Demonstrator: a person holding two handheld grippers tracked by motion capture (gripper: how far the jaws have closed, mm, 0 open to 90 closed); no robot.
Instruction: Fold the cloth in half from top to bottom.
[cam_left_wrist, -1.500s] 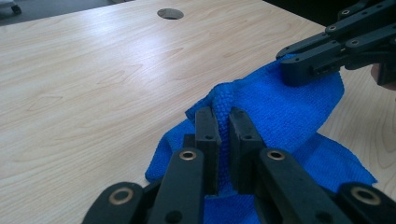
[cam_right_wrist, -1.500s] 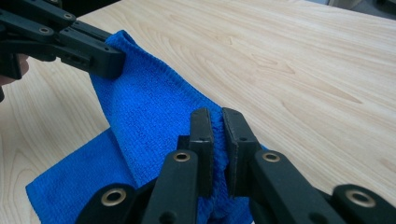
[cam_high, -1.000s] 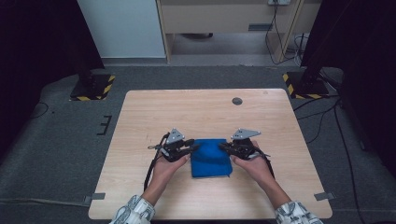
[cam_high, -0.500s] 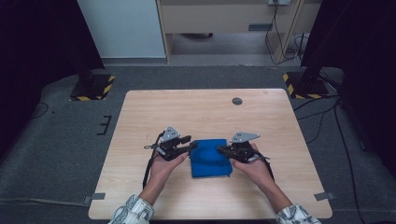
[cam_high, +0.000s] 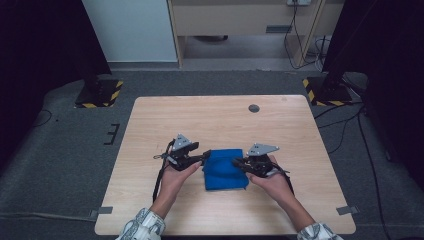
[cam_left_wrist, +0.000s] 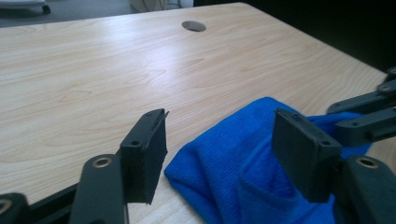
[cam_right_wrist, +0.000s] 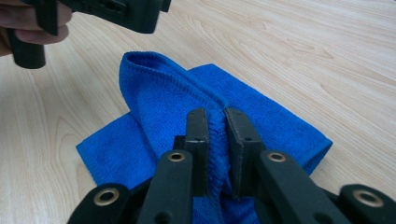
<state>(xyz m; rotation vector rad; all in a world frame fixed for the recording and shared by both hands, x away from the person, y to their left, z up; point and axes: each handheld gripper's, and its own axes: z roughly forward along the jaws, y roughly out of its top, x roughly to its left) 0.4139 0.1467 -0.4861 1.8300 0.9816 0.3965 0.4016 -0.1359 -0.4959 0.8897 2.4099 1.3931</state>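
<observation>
Blue cloth (cam_high: 224, 169) is bunched mid-fold on the wooden tabletop (cam_high: 220, 117), one edge clamped by the right gripper (cam_right_wrist: 215, 122) while it's just been let go by the left gripper (cam_left_wrist: 229, 142), so flattening is probably still left.

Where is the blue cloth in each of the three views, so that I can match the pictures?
High view: blue cloth lies low-centre, between both grippers.
Left gripper view: cloth sits lower right, between the open jaws.
Right gripper view: cloth sits centre, pinched by the jaws.
Shared landmark: the wooden table.
</observation>
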